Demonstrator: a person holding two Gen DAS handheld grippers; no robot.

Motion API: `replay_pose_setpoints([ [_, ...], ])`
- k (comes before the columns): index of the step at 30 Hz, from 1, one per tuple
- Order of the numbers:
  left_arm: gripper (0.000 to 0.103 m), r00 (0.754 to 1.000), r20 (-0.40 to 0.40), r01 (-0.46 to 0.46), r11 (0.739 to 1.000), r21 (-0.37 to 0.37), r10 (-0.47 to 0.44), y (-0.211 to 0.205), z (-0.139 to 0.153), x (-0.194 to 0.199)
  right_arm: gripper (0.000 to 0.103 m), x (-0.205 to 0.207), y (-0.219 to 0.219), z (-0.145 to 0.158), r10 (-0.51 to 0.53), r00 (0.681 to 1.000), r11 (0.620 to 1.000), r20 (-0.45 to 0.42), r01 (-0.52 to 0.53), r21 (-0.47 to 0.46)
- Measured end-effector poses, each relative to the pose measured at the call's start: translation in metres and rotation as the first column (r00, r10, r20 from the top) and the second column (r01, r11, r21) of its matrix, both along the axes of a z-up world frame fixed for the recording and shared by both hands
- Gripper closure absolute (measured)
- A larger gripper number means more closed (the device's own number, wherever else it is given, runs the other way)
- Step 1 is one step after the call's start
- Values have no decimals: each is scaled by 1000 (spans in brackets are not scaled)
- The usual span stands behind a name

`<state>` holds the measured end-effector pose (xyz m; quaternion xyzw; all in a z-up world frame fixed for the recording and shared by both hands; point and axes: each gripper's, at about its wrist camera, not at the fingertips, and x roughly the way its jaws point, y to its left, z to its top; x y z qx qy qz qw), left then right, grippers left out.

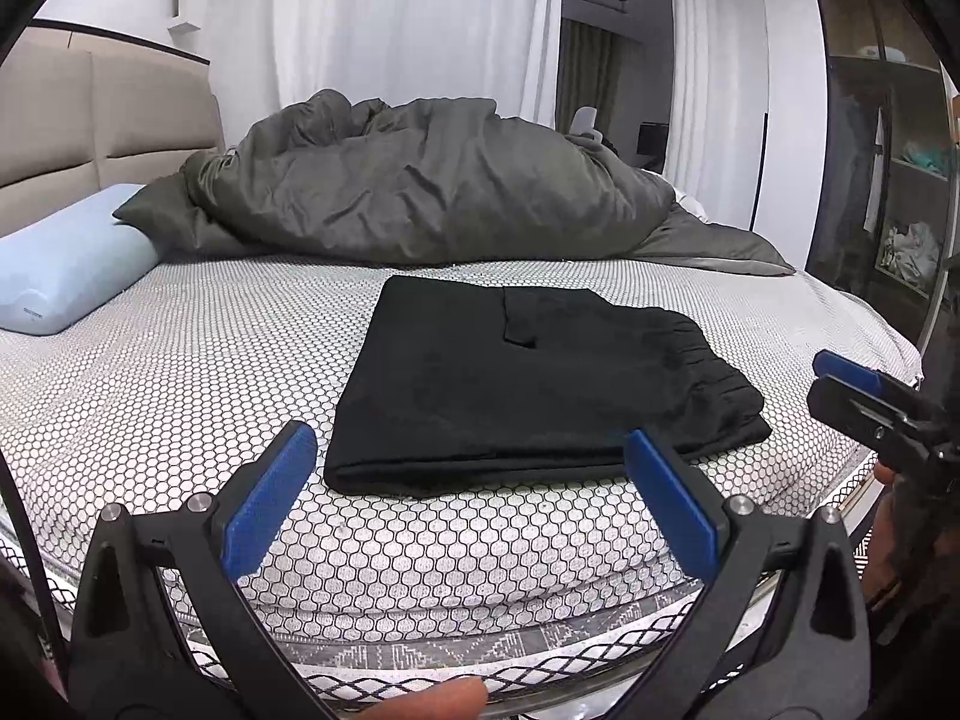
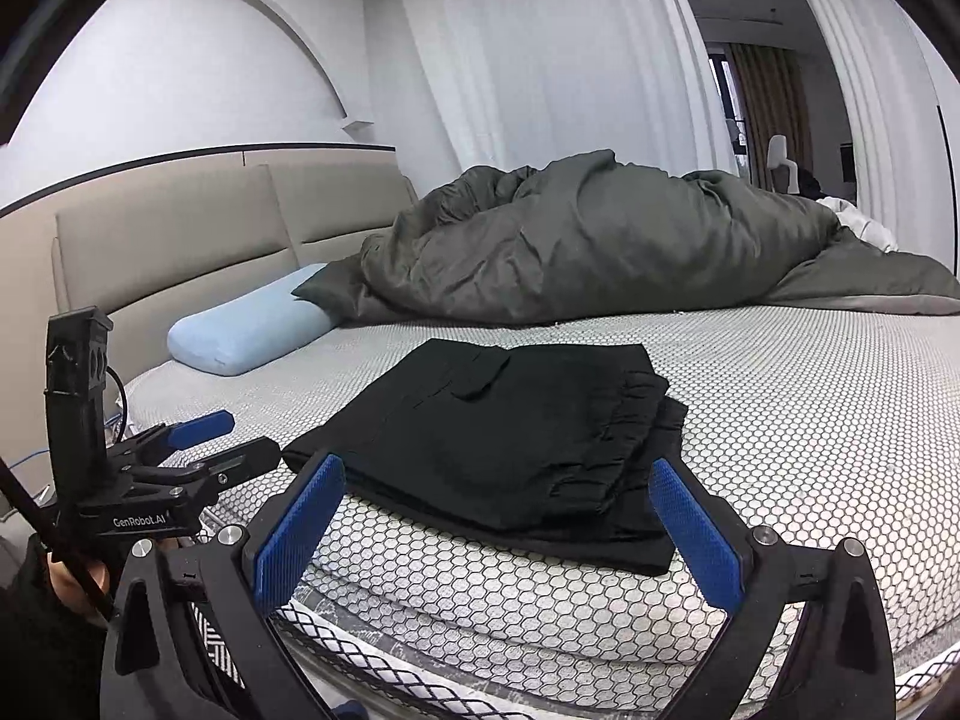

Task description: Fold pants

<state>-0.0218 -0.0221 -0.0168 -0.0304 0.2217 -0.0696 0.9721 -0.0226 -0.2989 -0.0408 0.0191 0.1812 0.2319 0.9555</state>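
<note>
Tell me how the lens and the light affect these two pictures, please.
Left wrist view: fisheye bends the mattress edge; black corners frame it; the black pants lose fold detail. Right wrist view: the headboard curves strongly; light is soft and even, without glare; the grey duvet stays sharp.

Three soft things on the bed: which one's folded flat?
The black pants, a neat rectangle near the front edge. The grey duvet is a rumpled heap behind them; the blue pillow is plump by the headboard.

Both wrist views low at near bed (image 1: 180, 420) edge, facing far headboard (image 2: 180, 228); left view further left. Shared: folded pants (image 1: 528, 396), duvet (image 2: 600, 240), pillow (image 1: 66, 258).
</note>
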Motion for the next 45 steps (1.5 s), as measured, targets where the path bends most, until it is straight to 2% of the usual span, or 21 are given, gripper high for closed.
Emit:
replay_pose_setpoints([
  [45,0,1000,-13,-20,1000,1,20,6,-9,7,0,3,-1,-2,19,1000,999,-2,-19,-34],
])
